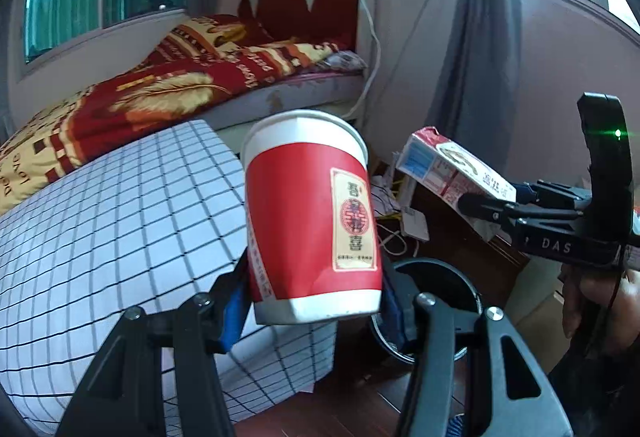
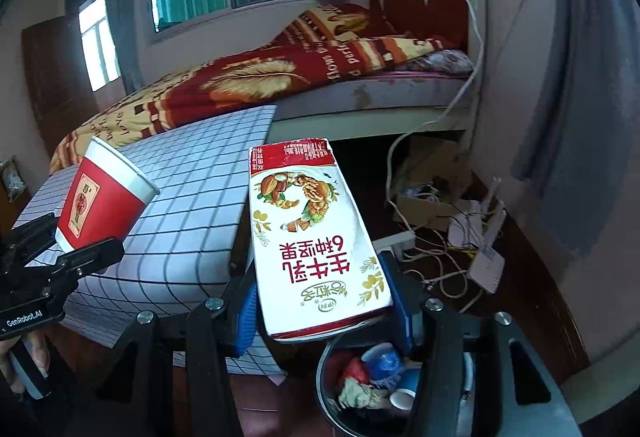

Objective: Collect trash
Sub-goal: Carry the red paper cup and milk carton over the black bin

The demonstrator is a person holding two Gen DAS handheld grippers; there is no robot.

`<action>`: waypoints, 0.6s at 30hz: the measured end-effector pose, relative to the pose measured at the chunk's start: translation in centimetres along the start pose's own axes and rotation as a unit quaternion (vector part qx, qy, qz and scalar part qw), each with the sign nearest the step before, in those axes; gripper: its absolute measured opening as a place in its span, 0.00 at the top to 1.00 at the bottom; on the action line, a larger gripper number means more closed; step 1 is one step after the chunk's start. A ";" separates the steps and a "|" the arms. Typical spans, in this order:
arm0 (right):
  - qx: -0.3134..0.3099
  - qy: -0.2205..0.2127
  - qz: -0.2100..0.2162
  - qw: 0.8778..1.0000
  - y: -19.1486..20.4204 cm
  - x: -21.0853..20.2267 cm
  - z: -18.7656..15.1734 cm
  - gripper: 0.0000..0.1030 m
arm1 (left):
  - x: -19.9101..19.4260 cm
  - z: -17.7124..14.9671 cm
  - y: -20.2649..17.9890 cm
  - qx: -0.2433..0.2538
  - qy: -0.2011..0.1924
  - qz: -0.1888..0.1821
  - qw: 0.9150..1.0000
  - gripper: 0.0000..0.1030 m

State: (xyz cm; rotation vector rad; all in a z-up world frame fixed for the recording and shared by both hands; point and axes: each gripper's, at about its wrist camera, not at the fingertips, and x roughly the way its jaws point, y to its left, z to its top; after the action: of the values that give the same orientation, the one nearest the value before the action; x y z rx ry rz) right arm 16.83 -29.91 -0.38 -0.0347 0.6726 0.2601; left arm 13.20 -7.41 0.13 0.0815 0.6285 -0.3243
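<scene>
Left wrist view: the left gripper (image 1: pixel 316 301) has its jaws clamped on the lower part of a red paper cup (image 1: pixel 310 215), held upright at centre frame; the cup carries a cream label with red Chinese characters, not fully legible. At 3 o'clock the right gripper (image 1: pixel 480 207), marked "DAS", grips a milk carton (image 1: pixel 448 171). A black trash bin (image 1: pixel 434 279) sits at 5 o'clock, behind the cup's base. A grid-patterned cloth (image 1: pixel 120 221) lies at 9 o'clock. Right wrist view: the right gripper (image 2: pixel 322 311) has its jaws closed on the carton (image 2: pixel 314 237), which is printed upside down with "6种坚果" and "生牛乳". The bin (image 2: pixel 332 393), holding mixed rubbish, lies at 6 o'clock directly below the carton. At 9 o'clock the left gripper (image 2: pixel 76 247), marked "GenRobot.AI", holds the cup (image 2: pixel 102 197).
</scene>
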 end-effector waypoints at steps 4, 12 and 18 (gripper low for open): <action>0.007 0.006 -0.020 1.000 -1.6 -0.4 -1.0 0.46 | 1.0 -0.3 -1.6 0.008 0.009 -0.020 1.000 0.45; 0.026 0.030 -0.061 0.997 -5.2 -0.9 -4.0 0.46 | 3.1 -1.4 -4.9 0.024 0.034 -0.059 0.997 0.45; 0.030 0.041 -0.083 0.995 -7.1 -1.6 -5.8 0.46 | 4.6 -2.4 -6.9 0.038 0.055 -0.084 0.994 0.45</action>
State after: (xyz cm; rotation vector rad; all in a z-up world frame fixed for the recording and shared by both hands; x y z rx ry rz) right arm 13.86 -37.81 -4.33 -0.0432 0.7546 0.0785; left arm 13.11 -14.73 -4.31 0.1207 0.7336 -0.5094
